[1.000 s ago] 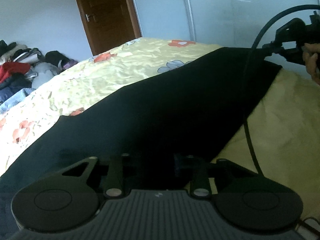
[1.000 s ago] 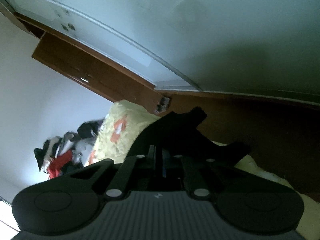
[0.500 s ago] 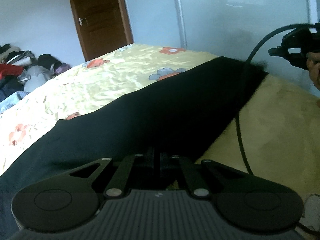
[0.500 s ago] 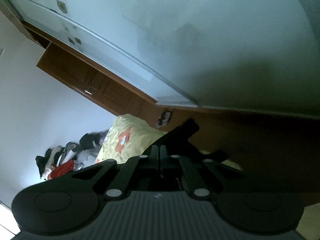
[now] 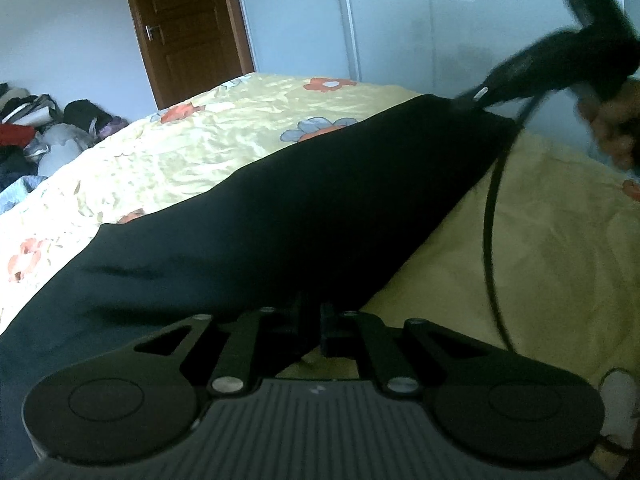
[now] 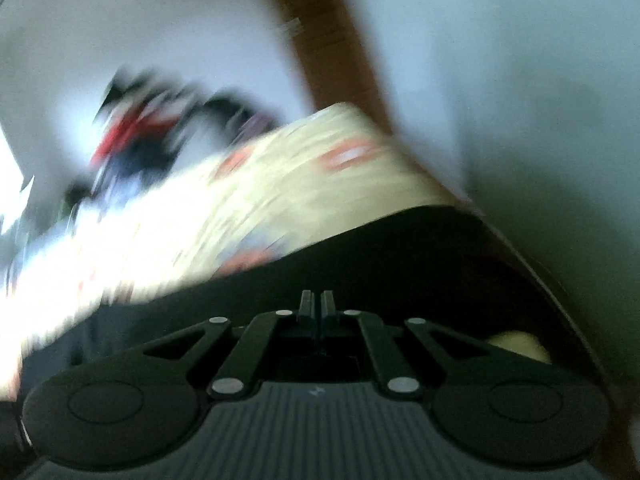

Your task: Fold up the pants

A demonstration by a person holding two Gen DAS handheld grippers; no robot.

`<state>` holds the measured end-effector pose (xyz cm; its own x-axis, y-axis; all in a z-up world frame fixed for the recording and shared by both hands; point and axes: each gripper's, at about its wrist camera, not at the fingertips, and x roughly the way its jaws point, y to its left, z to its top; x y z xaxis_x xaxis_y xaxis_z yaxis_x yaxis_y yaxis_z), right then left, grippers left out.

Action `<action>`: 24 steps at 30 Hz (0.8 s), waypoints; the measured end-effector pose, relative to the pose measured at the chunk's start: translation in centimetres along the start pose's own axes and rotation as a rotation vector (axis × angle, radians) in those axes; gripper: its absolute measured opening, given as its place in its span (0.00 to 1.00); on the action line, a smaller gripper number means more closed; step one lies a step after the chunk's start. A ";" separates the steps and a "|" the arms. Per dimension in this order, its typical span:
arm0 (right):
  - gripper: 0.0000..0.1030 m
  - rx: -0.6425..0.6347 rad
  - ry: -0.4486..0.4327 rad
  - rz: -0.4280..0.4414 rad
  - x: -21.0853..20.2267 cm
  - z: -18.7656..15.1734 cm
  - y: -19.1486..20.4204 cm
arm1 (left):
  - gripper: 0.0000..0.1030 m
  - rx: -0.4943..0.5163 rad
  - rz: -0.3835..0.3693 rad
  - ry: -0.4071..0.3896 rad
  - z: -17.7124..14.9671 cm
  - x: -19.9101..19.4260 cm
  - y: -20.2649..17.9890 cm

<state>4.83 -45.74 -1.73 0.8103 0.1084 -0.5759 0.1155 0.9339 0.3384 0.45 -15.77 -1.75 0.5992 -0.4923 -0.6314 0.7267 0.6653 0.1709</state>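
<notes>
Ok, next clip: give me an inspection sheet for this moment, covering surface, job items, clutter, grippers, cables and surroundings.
Surface: bed with yellow floral bedspread, wrinkled.
Job's things: black fabric pants, stretched between both grippers, lying partly on the bedspread.
Clutter: heap of mixed clothes at the far left beside the bed.
Grippers: left gripper shut on the near edge of the pants; right gripper shut on the far end. Right wrist view is motion-blurred.
Cables: black cable hangs from the right gripper, curving down over the bedspread.
Surroundings: brown wooden door, closed; pale wardrobe panels behind the bed.
</notes>
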 end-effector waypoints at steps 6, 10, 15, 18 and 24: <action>0.03 -0.315 0.143 -0.073 4.0 -2.7 4.6 | 0.36 -0.037 -0.050 -0.045 0.6 -1.7 0.3; 0.04 -0.419 0.188 -0.071 2.3 -3.7 4.4 | 0.50 -0.122 -0.023 -0.070 1.9 -1.7 2.3; 0.06 -0.321 0.062 -0.098 -0.3 -3.3 3.3 | 0.51 -0.221 0.051 -0.046 3.9 0.7 4.6; 0.23 -0.466 0.030 -0.149 -0.8 -4.5 5.2 | 0.54 -0.280 -0.029 -0.018 4.7 1.8 4.6; 0.53 -0.383 -0.065 -0.105 -0.7 -4.6 6.1 | 0.71 -0.152 0.003 -0.035 6.9 4.0 3.3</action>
<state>2.29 -38.52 -2.65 0.8415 -0.0045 -0.5403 -0.0128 0.9995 -0.0283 7.58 -19.42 1.51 0.6149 -0.5077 -0.6034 0.6670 0.7430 0.0546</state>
